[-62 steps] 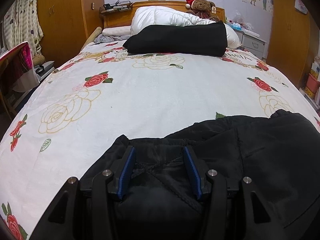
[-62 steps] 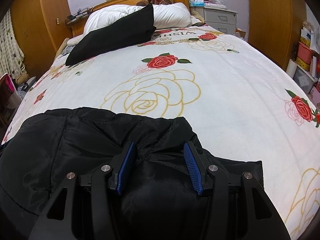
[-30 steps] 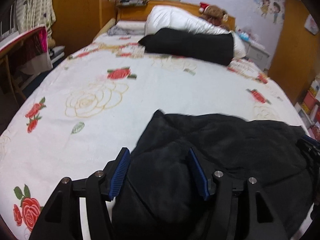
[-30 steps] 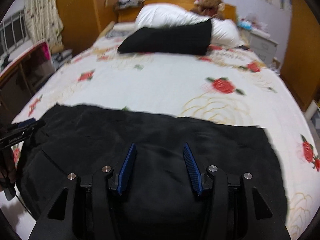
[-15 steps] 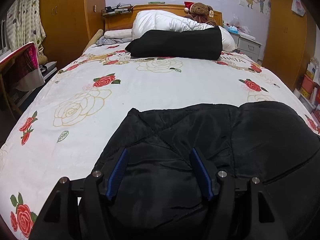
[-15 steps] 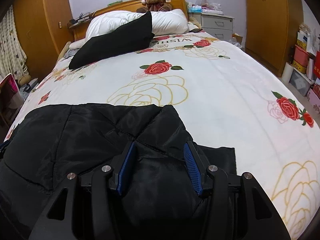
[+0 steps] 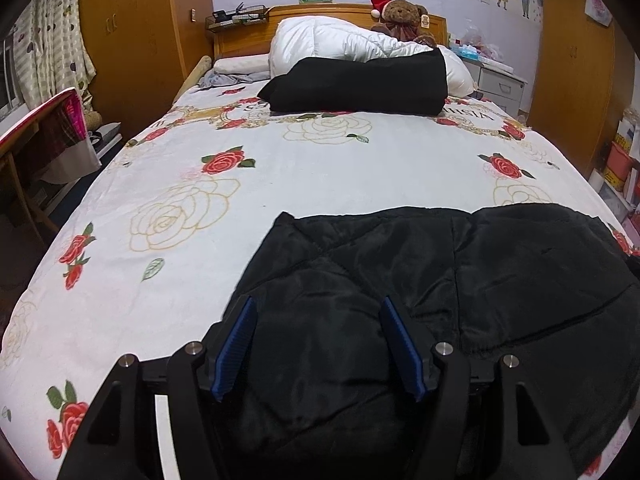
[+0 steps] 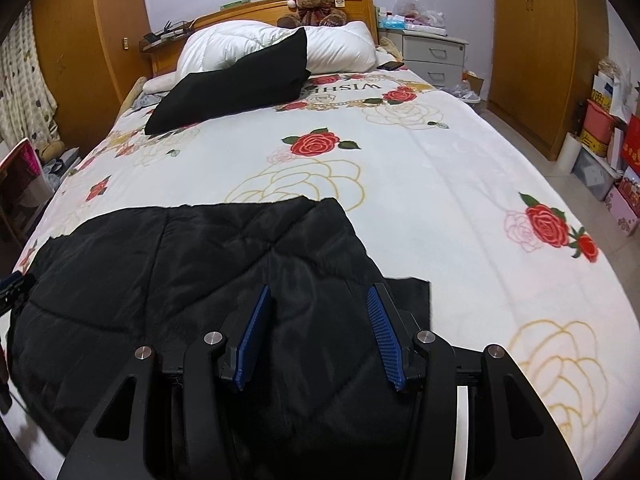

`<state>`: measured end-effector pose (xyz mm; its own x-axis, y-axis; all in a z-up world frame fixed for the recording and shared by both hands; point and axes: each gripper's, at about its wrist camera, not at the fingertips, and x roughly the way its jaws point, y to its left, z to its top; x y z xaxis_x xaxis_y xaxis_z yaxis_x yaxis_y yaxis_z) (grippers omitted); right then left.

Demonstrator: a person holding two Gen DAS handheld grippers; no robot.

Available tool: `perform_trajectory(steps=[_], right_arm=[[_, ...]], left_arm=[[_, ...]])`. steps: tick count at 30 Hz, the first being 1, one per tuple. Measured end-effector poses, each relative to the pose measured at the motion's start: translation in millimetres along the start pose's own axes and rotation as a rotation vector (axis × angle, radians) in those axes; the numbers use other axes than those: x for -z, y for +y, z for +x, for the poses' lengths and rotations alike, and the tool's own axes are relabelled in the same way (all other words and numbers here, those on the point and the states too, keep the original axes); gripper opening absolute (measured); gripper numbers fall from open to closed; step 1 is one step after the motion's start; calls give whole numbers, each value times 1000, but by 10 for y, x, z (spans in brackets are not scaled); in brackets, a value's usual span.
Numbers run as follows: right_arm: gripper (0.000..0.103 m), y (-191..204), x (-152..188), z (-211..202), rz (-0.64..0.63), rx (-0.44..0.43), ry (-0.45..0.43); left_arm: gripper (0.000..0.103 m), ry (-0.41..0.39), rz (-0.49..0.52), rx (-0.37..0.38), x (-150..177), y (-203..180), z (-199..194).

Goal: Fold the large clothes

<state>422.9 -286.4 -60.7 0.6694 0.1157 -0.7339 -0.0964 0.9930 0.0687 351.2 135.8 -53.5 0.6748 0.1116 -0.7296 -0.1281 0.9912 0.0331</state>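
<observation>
We are looking up a bed (image 7: 320,184) from its foot, through two cameras, one on each gripper we hold. The bed fills most of both views, covered by a white blanket printed with red and gold roses. Wooden wardrobes stand on both sides of the room.

At the near end lies the task's garment, a black quilted jacket (image 7: 460,280), shiny and padded, spread across the width of the blanket. It looks already doubled over: in the right view one rounded layer (image 8: 200,272) rests on top of a flatter layer whose square corner sticks out beside it. We judge that at least one fold is done, and that the bundle is wide enough to need another fold or two and some smoothing.

At the head of the bed a folded black garment (image 7: 360,84) leans against a white duvet (image 7: 332,40), perhaps a piece finished earlier in the job. A brown teddy bear (image 8: 316,4) in a red hat sits on the headboard.

Smallest and nearest are the tools. The left gripper (image 7: 318,344) hangs over the jacket's left part with its blue-padded fingers spread wide, clamping nothing. The right gripper (image 8: 316,336) sits over the right part, equally wide apart and empty. Whether either pad touches the fabric we cannot tell.
</observation>
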Motion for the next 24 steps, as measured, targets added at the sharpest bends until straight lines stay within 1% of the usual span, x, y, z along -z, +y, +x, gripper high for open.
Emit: perform_trajectory(steps=[8, 10, 12, 17, 19, 24], right_arm=[[52, -63, 144, -486, 3, -25, -2], [56, -117, 242, -584, 12, -32, 6], [56, -170, 348, -613, 22, -42, 26], [57, -321, 564, -465, 44, -37, 99], [57, -382, 580, -410, 67, -53, 109], [61, -501, 517, -208, 93, -85, 128]], left_arm=[[67, -27, -29, -10, 105, 185, -371], [67, -28, -47, -14, 167, 268, -426], [67, -15, -72, -15, 258, 356, -443], [67, 51, -120, -22, 463, 503, -298], [67, 65, -144, -13, 512, 538, -239], [69, 83, -184, 20, 503, 592, -61]])
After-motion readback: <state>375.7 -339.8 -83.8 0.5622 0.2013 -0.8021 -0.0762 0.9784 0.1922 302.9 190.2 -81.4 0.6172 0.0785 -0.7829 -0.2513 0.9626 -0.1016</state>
